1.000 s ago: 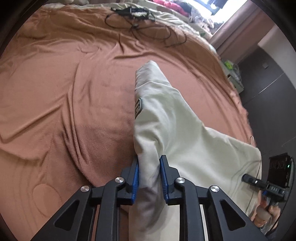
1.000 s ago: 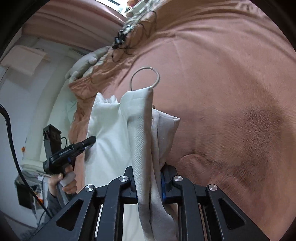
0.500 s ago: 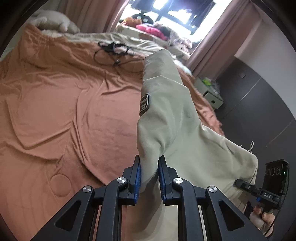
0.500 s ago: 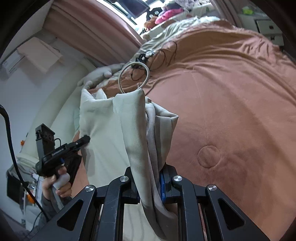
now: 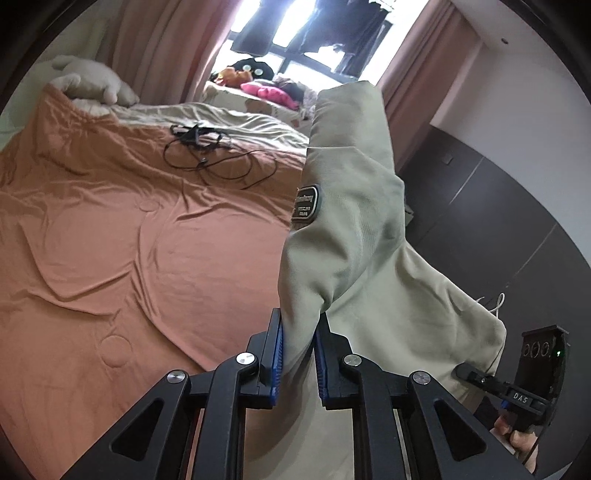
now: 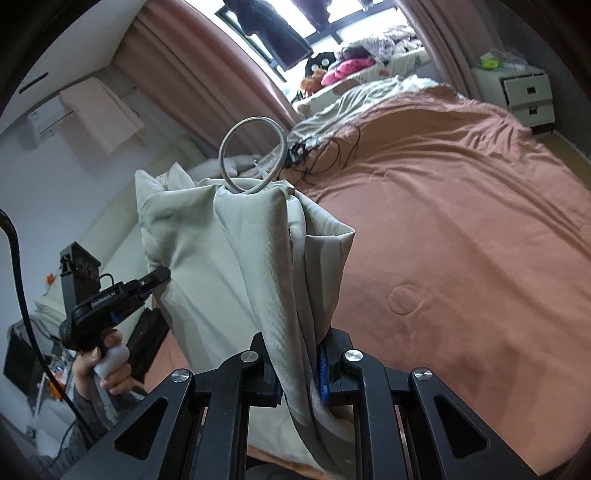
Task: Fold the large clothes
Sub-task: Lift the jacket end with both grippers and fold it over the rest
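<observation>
Bed [image 5: 110, 251] with black cables [image 5: 218, 155]

Daylight pours in from the far window [image 5: 295, 33], blown out to white glare in both my views. The bedspread [image 5: 110, 229] is evenly lit with soft fold shadows. My fisheye bends the edges into black corners; focus stays sharp.

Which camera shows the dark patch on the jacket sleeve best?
The left wrist view: the dark patch faces the camera on the pale jacket. In the right wrist view the jacket shows only folds and a drawcord loop; no patch.
</observation>
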